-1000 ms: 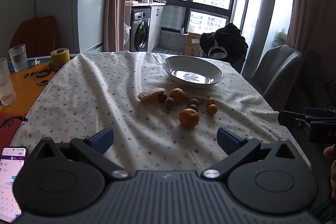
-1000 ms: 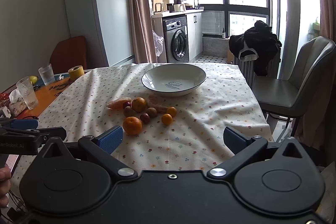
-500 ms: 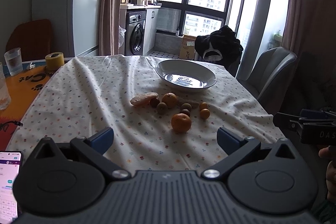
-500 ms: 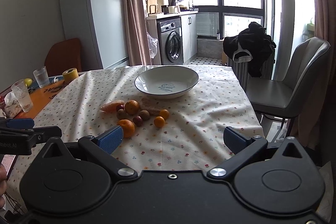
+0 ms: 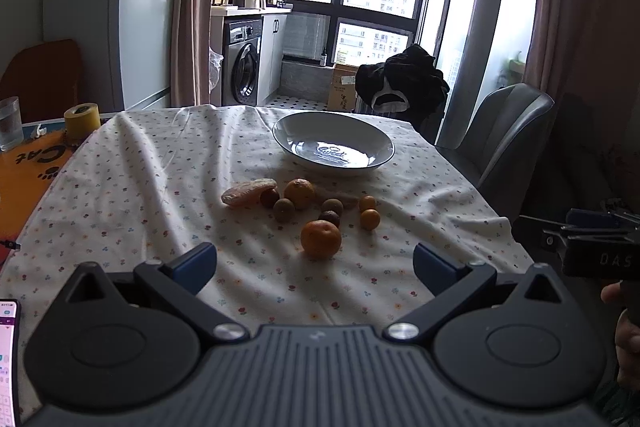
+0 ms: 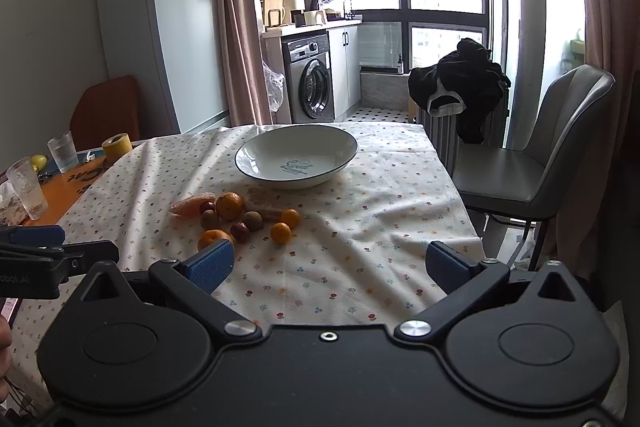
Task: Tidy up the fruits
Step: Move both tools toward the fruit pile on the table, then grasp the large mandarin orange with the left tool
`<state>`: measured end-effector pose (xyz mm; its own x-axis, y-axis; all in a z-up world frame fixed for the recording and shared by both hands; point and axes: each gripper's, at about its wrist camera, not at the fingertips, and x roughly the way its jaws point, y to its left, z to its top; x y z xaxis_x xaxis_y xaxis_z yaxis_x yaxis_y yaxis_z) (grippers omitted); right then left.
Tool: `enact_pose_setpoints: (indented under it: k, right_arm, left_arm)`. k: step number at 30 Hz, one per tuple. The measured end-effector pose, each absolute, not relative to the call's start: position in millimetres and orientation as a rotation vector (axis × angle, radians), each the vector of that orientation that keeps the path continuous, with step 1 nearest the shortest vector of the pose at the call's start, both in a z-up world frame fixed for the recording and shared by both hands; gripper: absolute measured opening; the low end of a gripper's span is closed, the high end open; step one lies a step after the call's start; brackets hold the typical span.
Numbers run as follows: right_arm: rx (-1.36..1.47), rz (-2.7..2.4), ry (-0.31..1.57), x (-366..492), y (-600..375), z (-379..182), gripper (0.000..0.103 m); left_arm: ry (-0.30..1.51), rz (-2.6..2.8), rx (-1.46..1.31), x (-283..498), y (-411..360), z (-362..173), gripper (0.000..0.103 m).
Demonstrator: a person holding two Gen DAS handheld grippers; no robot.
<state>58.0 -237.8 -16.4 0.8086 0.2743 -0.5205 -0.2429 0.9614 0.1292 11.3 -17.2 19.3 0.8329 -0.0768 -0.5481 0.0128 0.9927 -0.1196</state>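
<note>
The fruits lie loose on the flowered tablecloth (image 5: pixel 132 187), clustered just at 6 o'clock of the empty white bowl (image 5: pixel 334 147). The nearest mandarin (image 5: pixel 321 239) sits straight ahead at 12 o'clock of the left gripper (image 5: pixel 315 263), whose jaws are spread wide and hold nothing; the right gripper (image 6: pixel 329 265) is likewise released and empty. The mandarin looks light, round and soft-skinned, likely to roll, so a gentle pinch across its middle would suit. Small kumquats (image 5: pixel 370 219) and brown round fruits (image 5: pixel 284 209) crowd behind it. A glass (image 6: pixel 63 151) and a tape roll (image 6: pixel 116 145) stand well apart at 10 o'clock.
</note>
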Motion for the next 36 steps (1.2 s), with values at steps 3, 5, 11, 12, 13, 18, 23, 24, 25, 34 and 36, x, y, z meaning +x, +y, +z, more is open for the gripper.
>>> enact_pose_setpoints:
  k: [3,5,11,12,13,18,23,24,25,34,36]
  right_arm:
    - [0.060,0.275,0.574,61,-240,-20,0.103]
    - [0.061,0.276,0.583,65,-240,-25,0.103]
    - [0.048,0.283,0.611,79,-238,-41,0.103]
    - [0.045,0.284,0.612,82,-238,-44,0.103]
    - [0.044,0.285,0.614,84,-238,-46,0.103]
    - [0.055,0.305,0.626,98,-235,-55,0.103]
    - [0.063,0.347,0.644,111,-229,-61,0.103]
    - [0.067,0.356,0.648,114,-228,-62,0.102]
    - [0.072,0.371,0.651,116,-227,-63,0.101]
    - [0.091,0.444,0.678,140,-219,-75,0.085]
    - [0.090,0.445,0.680,145,-217,-77,0.081]
  left_arm:
    - [0.592,-0.055,-0.111,16,-17,15,0.103]
    - [0.599,-0.066,-0.114,22,-17,11,0.103]
    - [0.615,-0.083,-0.109,41,-17,-1,0.103]
    - [0.617,-0.083,-0.109,44,-17,-3,0.103]
    - [0.620,-0.086,-0.109,48,-17,-5,0.103]
    - [0.631,-0.100,-0.105,64,-14,-12,0.103]
    - [0.666,-0.132,-0.139,83,-4,-20,0.101]
    - [0.670,-0.141,-0.143,86,-3,-21,0.101]
    - [0.677,-0.150,-0.145,90,-2,-23,0.101]
    - [0.716,-0.192,-0.143,123,1,-29,0.090]
    - [0.727,-0.199,-0.148,131,0,-31,0.085]
